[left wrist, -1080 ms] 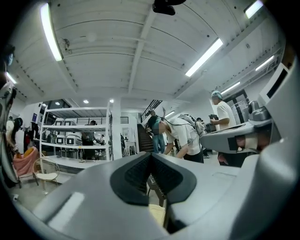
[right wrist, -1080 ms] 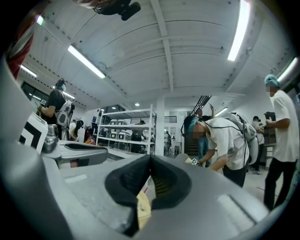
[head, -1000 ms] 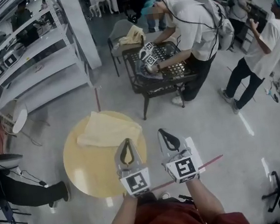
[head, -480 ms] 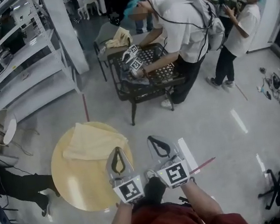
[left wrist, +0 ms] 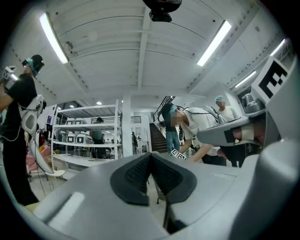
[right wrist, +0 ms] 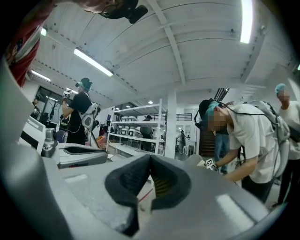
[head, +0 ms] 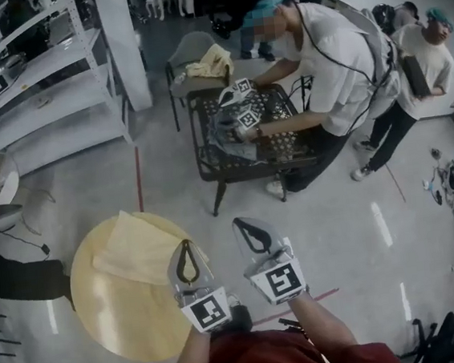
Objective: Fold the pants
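Folded yellow pants [head: 135, 247] on round table [head: 121, 329], just left of left gripper [head: 185, 247]; right gripper [head: 244, 225] farther right. Both jaws closed, empty.

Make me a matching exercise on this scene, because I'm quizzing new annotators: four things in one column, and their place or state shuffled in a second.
Things:
1. yellow pants
2. left tongs
3. right tongs
4. black table

Place or state:
a. shut, empty, over the floor
b. a person in white leans over it
c. lying on the round yellow table
d. shut, empty, over that table's right edge

Pairs: 1-c, 2-d, 3-a, 4-b
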The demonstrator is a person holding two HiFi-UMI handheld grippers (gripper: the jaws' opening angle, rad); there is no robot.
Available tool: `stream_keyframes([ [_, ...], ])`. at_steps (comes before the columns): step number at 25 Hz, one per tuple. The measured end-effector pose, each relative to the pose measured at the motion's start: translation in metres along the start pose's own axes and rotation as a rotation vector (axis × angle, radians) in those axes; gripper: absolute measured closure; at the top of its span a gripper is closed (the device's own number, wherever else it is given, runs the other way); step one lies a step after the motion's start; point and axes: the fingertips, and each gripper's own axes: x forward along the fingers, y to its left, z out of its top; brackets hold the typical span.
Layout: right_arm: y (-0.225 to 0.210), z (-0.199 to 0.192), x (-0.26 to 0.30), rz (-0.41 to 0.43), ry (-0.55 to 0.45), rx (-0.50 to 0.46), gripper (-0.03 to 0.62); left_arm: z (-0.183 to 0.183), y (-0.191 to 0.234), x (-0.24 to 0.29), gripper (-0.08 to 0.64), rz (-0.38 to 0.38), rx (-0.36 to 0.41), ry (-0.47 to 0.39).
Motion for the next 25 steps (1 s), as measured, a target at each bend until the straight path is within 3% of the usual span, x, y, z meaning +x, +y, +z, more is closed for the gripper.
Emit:
stream_keyframes([
  [3, 0.006, -0.001, 0.034, 0.070, 0.003, 0.003, 0.591, 0.001, 0.021, 0.016, 0.554, 0.069, -0.005, -0.001],
  [8, 0.044, -0.008, 0.085, 0.268, -0.001, 0.005, 0.591, -0.007, 0.068, 0.018, 0.554, 0.254, 0.014, 0.022],
  [15, 0.081, -0.010, 0.133, 0.501, -0.011, 0.024, 0.591, -0.021, 0.114, 0.002, 0.554, 0.477, 0.076, 0.113],
  [20, 0.091, -0.016, 0.145, 0.662, -0.029, 0.022, 0.591, -0.022, 0.118, -0.016, 0.554, 0.648, 0.098, 0.122],
  [25, 0.097, -0.024, 0.133, 0.822, -0.040, 0.045, 0.591, -0.020, 0.096, -0.041, 0.554, 0.814, 0.110, 0.149],
])
